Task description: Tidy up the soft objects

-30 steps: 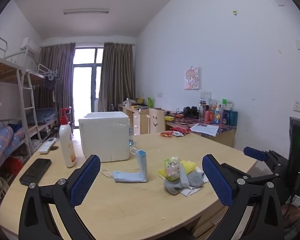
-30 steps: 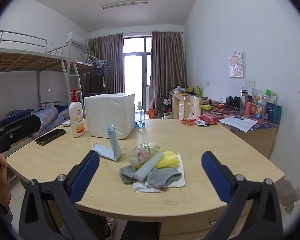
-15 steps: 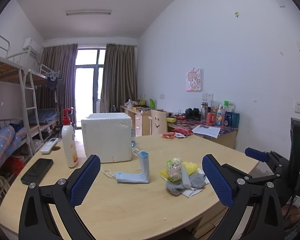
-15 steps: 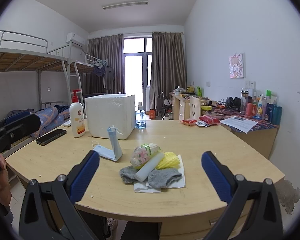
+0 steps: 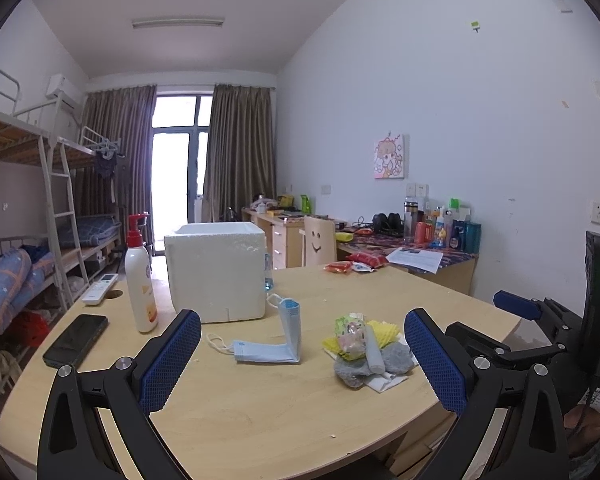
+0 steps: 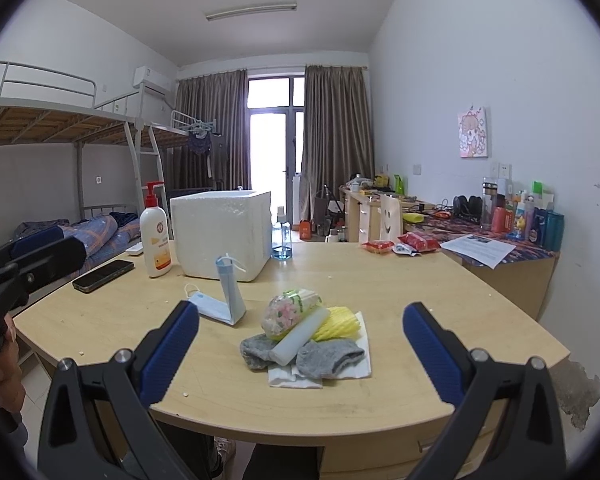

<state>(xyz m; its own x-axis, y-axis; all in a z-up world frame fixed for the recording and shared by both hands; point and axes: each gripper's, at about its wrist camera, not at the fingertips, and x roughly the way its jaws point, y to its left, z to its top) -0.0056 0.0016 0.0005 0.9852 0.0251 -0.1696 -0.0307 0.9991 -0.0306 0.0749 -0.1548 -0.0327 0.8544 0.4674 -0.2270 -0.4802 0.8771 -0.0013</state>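
A: Blue pads are all you see on your left gripper [image 5: 302, 354] and right gripper [image 6: 300, 350]. Both are wide open and hold nothing.

B: Where are the soft things?

A: In a small heap of grey socks, yellow foam net and a white foam roll [image 6: 306, 338], near the front of the round wooden table [image 6: 440, 292]. The folded blue paper face mask [image 6: 220, 304] lies just beside it.

B: Why the white foam box [image 6: 222, 234] behind?

A: Its top is open, so I think you put them in there.
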